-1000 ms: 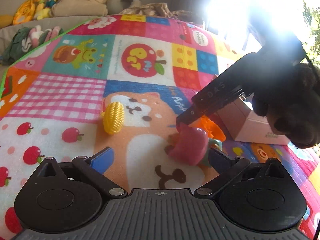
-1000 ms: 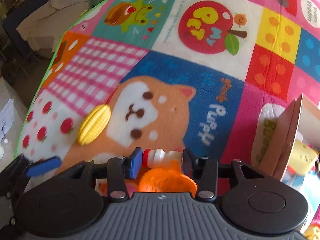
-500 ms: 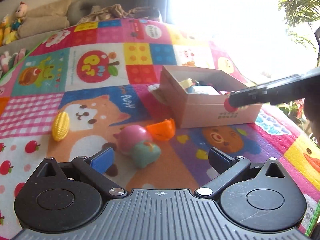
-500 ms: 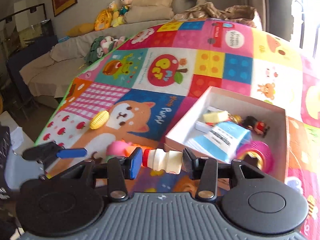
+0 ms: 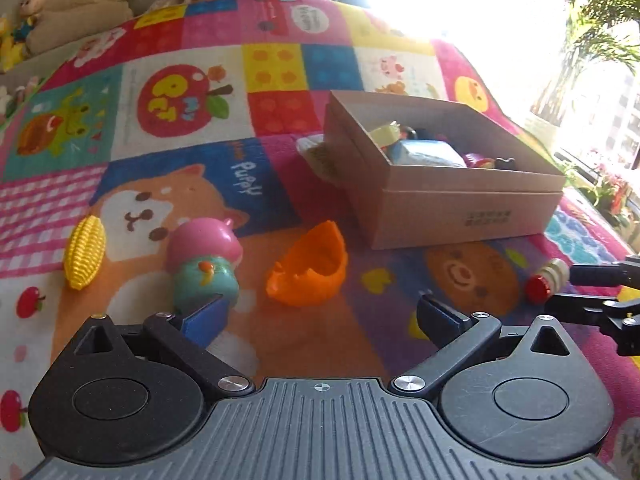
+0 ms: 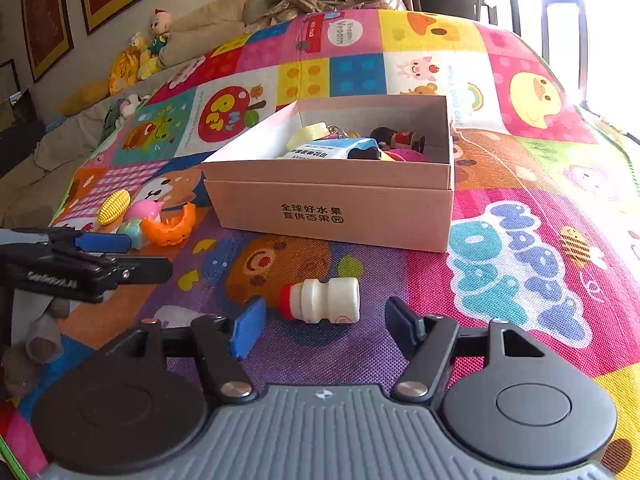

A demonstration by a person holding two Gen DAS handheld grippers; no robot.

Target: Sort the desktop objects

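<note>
Half a second ago the right gripper (image 6: 325, 322) held the small white bottle (image 6: 320, 300) clamped between its jaws above the mat; now its jaws are opening and the bottle lies on its side on the play mat (image 6: 520, 280), between the two pads but touched by neither. Its red cap points toward the blue pad on the left. It rests on the purple patch in front of a cartoon bear face, near the front wall of the cardboard box (image 6: 332, 216) and outside it.

Seen from the left wrist camera, the left gripper (image 5: 320, 314) has its jaws spread wide with nothing between them (only bare mat shows in the gap). Just beyond its blue pad lies a pink and teal toy (image 5: 204, 264) on its side, with an orange shell-shaped toy (image 5: 308, 272) beside it to the right and a yellow toy corn cob (image 5: 85, 258) further left. At the far right edge of that view the right gripper's black fingers flank the bottle.

Inside the open box are a blue and white packet (image 6: 332, 150), a pale yellow item, a small dark-haired figure (image 6: 398, 138) and something pink. Beyond the mat sit a beige sofa with cushions and stuffed toys (image 6: 140, 56), and framed pictures on the wall
</note>
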